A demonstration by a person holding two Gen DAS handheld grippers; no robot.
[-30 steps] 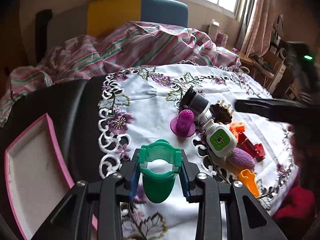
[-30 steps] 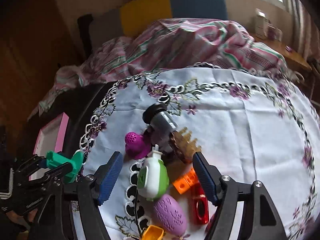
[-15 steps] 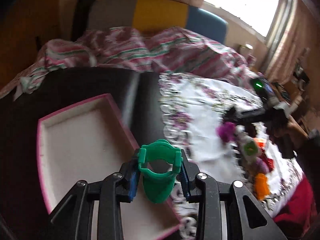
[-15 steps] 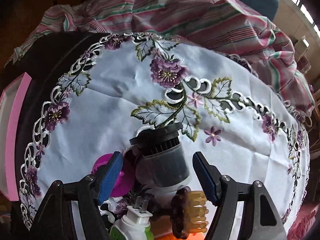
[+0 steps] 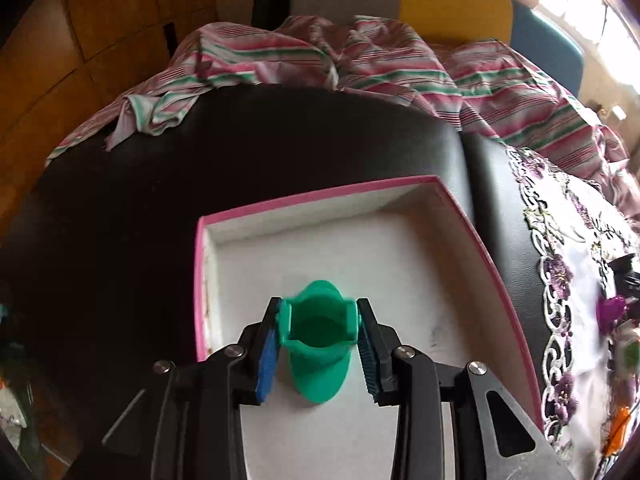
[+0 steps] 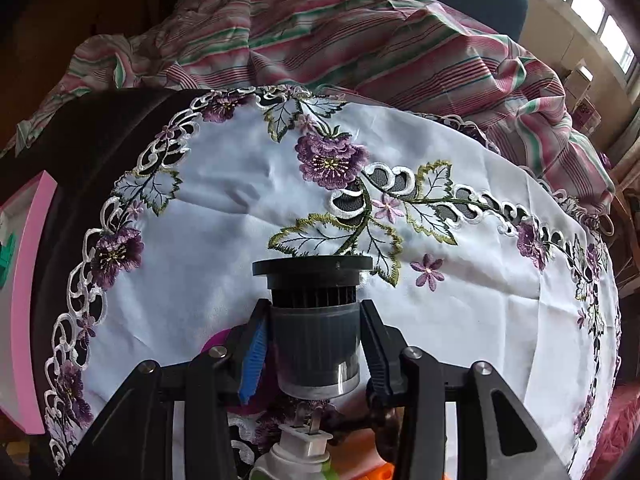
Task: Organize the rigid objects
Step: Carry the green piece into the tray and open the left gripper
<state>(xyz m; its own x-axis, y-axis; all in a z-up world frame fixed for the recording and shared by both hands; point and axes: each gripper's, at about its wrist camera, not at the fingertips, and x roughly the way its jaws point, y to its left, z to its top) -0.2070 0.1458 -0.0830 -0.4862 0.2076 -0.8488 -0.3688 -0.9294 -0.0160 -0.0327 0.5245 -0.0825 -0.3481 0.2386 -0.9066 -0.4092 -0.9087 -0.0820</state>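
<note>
now left gripper (image 5: 318,350), jaws easing apart, lets the green cup (image 5: 318,354) go over the pink-rimmed tray (image 5: 320,196); keep low. right gripper (image 6: 312,354) jaws closing round the grey cylinder (image 6: 314,336) on the tablecloth (image 6: 224,200): centre, then lift.

A striped blanket (image 6: 400,52) lies crumpled behind the embroidered tablecloth (image 6: 240,208)
</note>
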